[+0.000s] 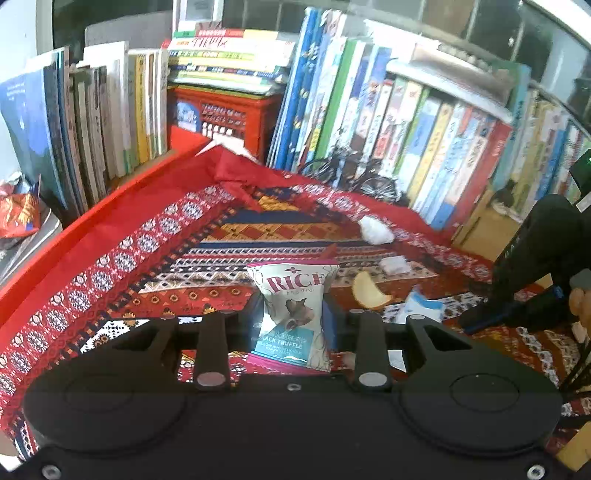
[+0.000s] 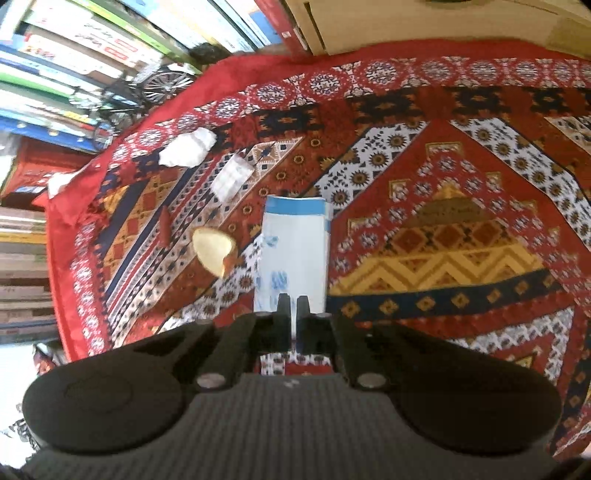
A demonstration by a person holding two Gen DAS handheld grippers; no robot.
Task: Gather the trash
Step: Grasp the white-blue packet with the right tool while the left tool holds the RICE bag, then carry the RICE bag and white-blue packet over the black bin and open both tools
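Note:
My left gripper is shut on a white snack packet printed "RICE", held upright above the patterned red cloth. My right gripper is shut on the near edge of a white-and-blue wrapper, which shows in the left wrist view as the white-and-blue wrapper beside the black right gripper body. On the cloth lie a crumpled tissue, a small white wrapper, a pale peel piece and a red strip.
Rows of upright books wall the far and left sides of the cloth. A model bicycle leans against them, next to a red box. A crumpled red foil bag sits off the cloth at left. A cardboard box borders the cloth.

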